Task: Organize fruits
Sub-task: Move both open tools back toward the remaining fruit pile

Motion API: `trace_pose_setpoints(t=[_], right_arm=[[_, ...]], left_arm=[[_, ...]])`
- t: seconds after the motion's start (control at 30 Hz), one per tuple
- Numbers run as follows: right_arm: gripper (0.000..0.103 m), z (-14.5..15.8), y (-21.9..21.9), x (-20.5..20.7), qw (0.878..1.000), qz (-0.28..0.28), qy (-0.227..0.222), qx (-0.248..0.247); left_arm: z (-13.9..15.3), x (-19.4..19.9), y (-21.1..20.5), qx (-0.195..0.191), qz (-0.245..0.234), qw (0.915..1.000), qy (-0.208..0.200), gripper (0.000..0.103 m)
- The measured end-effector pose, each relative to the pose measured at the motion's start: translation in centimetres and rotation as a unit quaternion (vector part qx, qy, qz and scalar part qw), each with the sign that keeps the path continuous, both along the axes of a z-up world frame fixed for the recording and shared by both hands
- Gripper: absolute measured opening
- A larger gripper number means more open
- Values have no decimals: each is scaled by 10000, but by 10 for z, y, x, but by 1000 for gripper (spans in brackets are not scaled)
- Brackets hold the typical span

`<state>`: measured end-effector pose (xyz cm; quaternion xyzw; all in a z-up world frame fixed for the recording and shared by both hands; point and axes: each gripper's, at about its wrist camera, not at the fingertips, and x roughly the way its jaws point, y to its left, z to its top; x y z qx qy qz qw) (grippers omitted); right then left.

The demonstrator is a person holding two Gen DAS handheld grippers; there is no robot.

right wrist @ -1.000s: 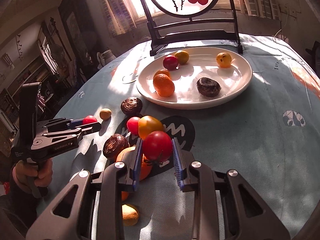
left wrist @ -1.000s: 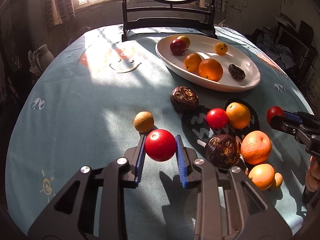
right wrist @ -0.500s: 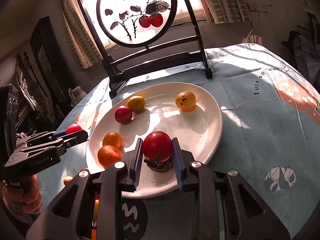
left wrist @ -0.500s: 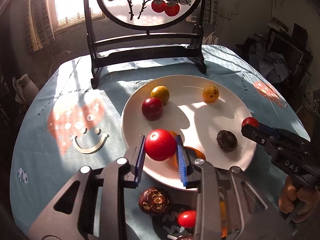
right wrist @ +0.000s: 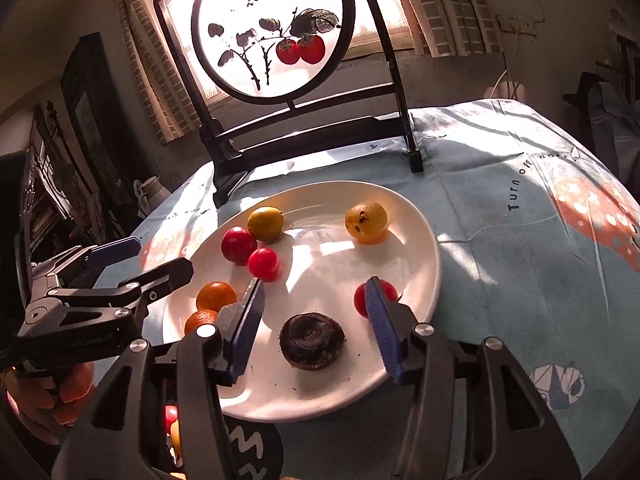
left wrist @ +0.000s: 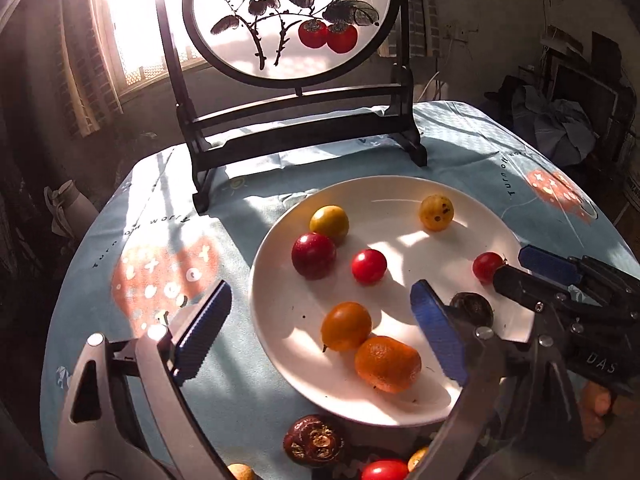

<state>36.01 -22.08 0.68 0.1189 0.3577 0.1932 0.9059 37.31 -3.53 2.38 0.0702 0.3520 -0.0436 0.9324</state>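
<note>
A white oval plate (left wrist: 400, 196) (right wrist: 424, 240) holds several fruits. My left gripper (left wrist: 320, 340) is open and empty above the plate's near left part; a small red tomato (left wrist: 369, 266) (right wrist: 263, 264) lies on the plate ahead of it. My right gripper (right wrist: 316, 320) is open and empty over the plate's near right part, above a dark brown fruit (right wrist: 312, 341) (left wrist: 472, 308). A second red tomato (right wrist: 385, 292) (left wrist: 487, 266) lies on the plate by its right finger. The right gripper (left wrist: 532, 268) also shows in the left wrist view.
On the plate also lie a dark red fruit (left wrist: 313, 255), two yellow fruits (left wrist: 329, 220) (left wrist: 436, 213) and two oranges (left wrist: 346, 325) (left wrist: 387, 364). A dark wooden screen stand (left wrist: 304, 128) stands behind the plate. More fruits (left wrist: 316, 440) lie on the blue tablecloth in front.
Both grippers moved forward over the plate and opened. Each let go of its red tomato, and both tomatoes now lie on the plate.
</note>
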Motion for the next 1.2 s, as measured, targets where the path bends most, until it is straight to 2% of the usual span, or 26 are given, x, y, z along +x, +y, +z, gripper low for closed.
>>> trace_pose_setpoints(t=[0.07, 0.2, 0.4, 0.47, 0.67, 0.87, 1.07, 1.2], right_arm=[[56, 4, 1, -9, 10000, 12, 15, 24], [58, 5, 6, -31, 9997, 164, 176, 54], [58, -4, 22, -79, 9953, 800, 538, 44], [58, -7, 31, -96, 9926, 1065, 585, -19], [58, -12, 48, -122, 9865, 1500, 651, -102], [58, -19, 53, -121, 9860, 1488, 711, -226], [58, -27, 55, -114, 9837, 1538, 929, -9], [58, -29, 60, -116, 9818, 1636, 967, -5]], left_arm=[[8, -21, 8, 24, 72, 9999, -146, 100], [8, -61, 27, -55, 252, 9993, -283, 101], [-23, -107, 57, -229, 504, 9984, -109, 101], [-34, -113, 65, -194, 657, 9976, 91, 101], [-39, -130, 80, -355, 836, 9958, 122, 101], [-43, -133, 79, -312, 846, 9958, 178, 101], [-42, -135, 69, -84, 746, 9971, 85, 101], [-42, -136, 68, -64, 729, 9973, 93, 101]])
